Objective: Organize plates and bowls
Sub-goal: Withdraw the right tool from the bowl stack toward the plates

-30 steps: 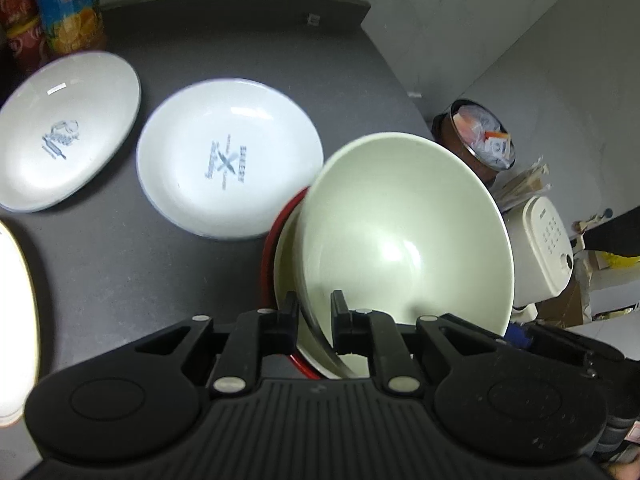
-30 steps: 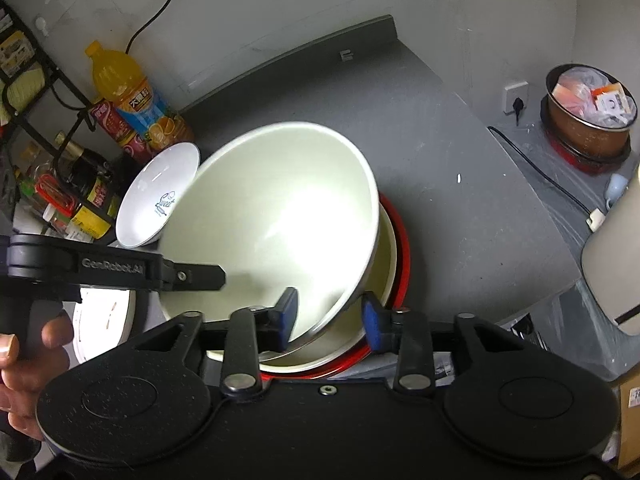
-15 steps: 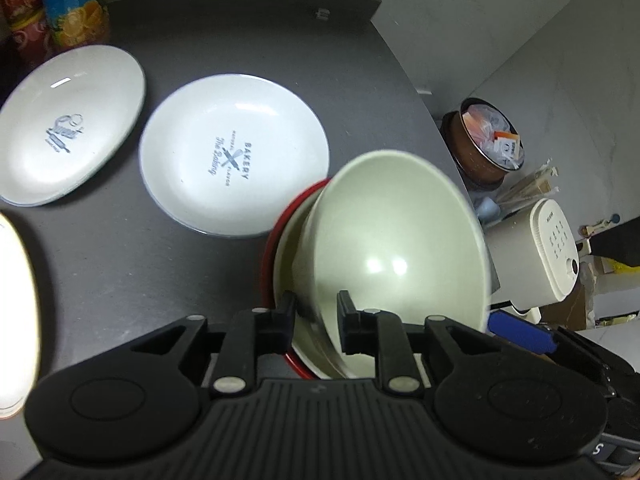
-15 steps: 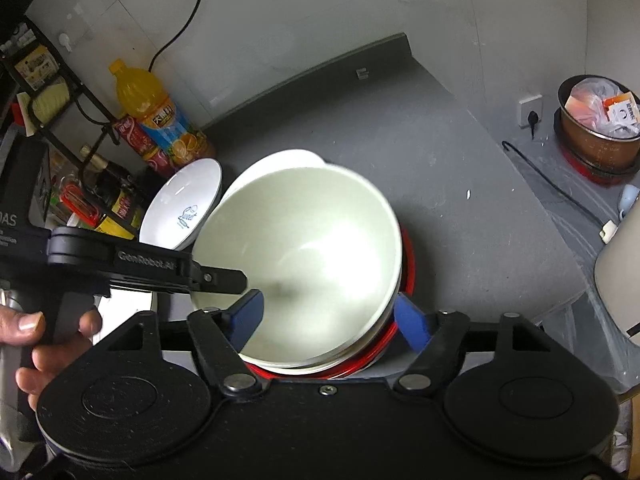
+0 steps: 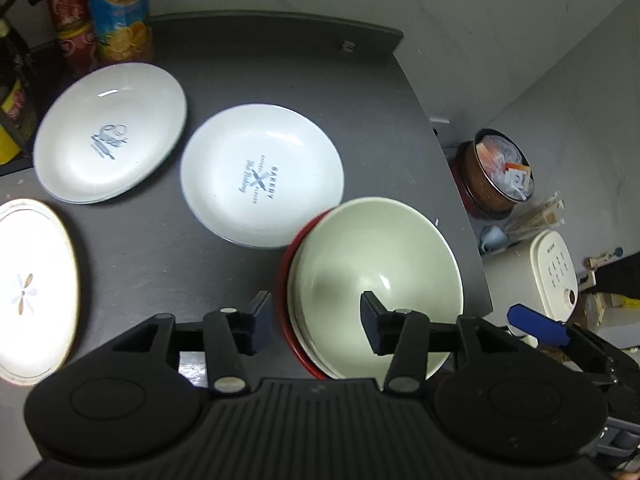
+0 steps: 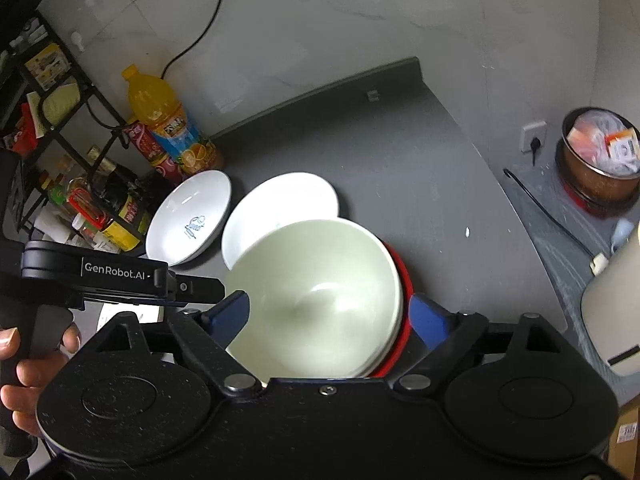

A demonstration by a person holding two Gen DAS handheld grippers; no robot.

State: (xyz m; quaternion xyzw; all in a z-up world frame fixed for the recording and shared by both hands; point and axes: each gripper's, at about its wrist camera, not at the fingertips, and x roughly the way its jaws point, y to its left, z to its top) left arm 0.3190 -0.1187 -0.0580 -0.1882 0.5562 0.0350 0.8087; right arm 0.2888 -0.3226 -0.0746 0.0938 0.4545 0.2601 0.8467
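Observation:
A pale green bowl (image 5: 376,276) (image 6: 320,292) rests nested in a stack of bowls, the lowest one red (image 5: 286,300) (image 6: 402,320), at the counter's near right corner. My left gripper (image 5: 316,320) is open, its fingers straddling the stack's near rim. My right gripper (image 6: 328,316) is open wide on either side of the stack, holding nothing. A white "Bakery" plate (image 5: 262,176) (image 6: 280,208) lies just beyond the stack. A second white printed plate (image 5: 110,134) (image 6: 190,216) sits further left. A gold-rimmed plate (image 5: 30,288) lies at the left edge.
An orange juice bottle (image 6: 170,128) and a red can (image 5: 66,20) stand at the counter's back left beside a rack of bottles (image 6: 84,200). Off the right edge sit a brown pot of packets (image 6: 600,160), a white appliance (image 5: 554,276) and a cable (image 6: 548,216). A hand (image 6: 24,364) holds the left gripper.
The green bowl went from tilted and gripped at its rim to lying flat in the stack. First the right gripper, then the left, opened and drew back from it.

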